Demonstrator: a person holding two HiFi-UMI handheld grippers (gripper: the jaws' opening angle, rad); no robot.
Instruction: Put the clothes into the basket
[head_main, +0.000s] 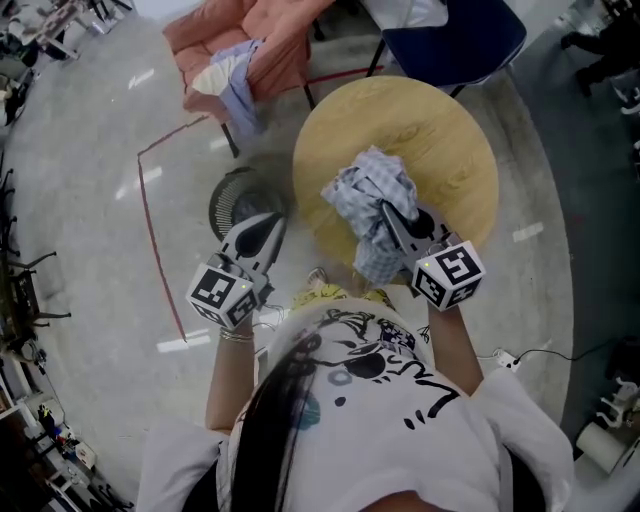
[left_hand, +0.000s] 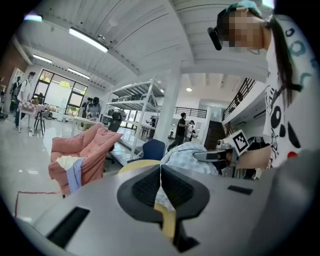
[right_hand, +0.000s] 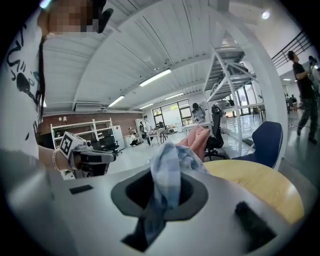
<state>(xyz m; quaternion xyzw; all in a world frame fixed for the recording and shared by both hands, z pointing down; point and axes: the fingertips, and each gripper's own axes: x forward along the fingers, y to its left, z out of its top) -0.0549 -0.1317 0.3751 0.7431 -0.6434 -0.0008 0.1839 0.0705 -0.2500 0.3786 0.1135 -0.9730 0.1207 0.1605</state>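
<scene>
The right gripper (head_main: 392, 215) is clamped on a blue checked cloth (head_main: 365, 190), which hangs bunched just above the round table (head_main: 450, 150) — the folds hide its jaw tips. Left of the table, the left gripper (head_main: 268, 228) has its jaws pressed together on nothing — it covers part of the dark basket (head_main: 235, 195) on the floor.

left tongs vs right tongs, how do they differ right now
The right tongs are shut on the checked cloth; the left tongs are shut with nothing gripped. In the head view the right tongs hang over the round table, while the left tongs are off its edge by the dark basket. Shared: both are shut and point away from the person.
</scene>
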